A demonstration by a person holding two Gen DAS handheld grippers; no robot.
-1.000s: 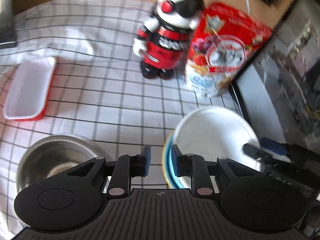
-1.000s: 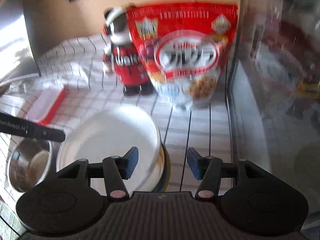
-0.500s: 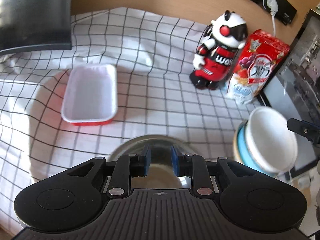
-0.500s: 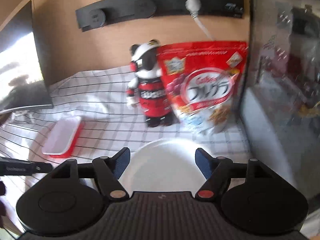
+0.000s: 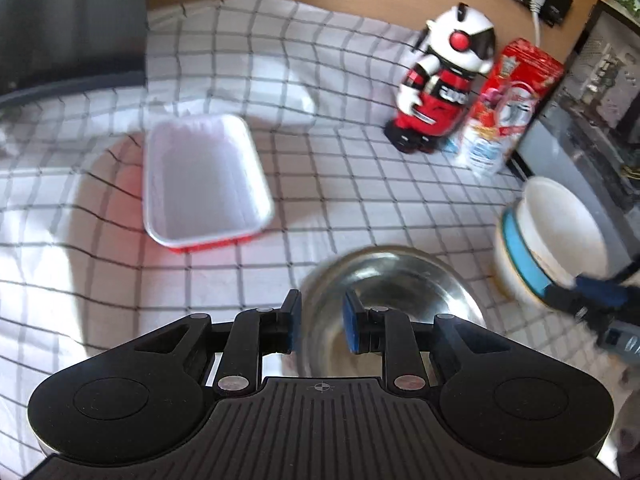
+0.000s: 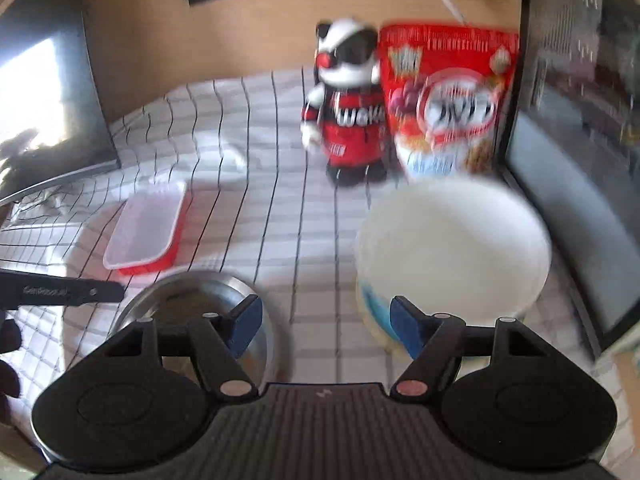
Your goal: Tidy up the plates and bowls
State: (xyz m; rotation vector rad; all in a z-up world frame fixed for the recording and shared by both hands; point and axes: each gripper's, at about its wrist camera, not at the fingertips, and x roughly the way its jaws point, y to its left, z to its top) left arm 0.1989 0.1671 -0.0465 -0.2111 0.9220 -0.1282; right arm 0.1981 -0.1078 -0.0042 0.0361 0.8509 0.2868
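From the left wrist, the left gripper (image 5: 320, 322) stands narrow, its jaws straddling the near-left rim of the steel bowl (image 5: 404, 280); blur hides whether the pads press the rim. The bowl sits upright and looks empty. At ten o'clock from it lies a red tray (image 5: 202, 178) with a white, empty inside, its long axis running away towards twelve. At three o'clock a white bowl (image 5: 560, 228) sits nested in a blue-banded dish (image 5: 520, 256), both tilted towards the camera. The right gripper's blue-tipped fingers (image 5: 600, 294) reach in at that stack's near edge. The checked cloth (image 5: 340, 196) lies bare between tray and bowls. A toy robot (image 5: 444, 80) and cereal bag (image 5: 508, 100) stand at one o'clock.

From the right wrist, the right gripper (image 6: 326, 326) stands wide with nothing between its pads. The white bowl (image 6: 452, 240) is at one o'clock, hard against a dark cabinet (image 6: 560, 160) on the right. The steel bowl (image 6: 192, 300) is at nine o'clock, the tray (image 6: 146, 226) beyond it.
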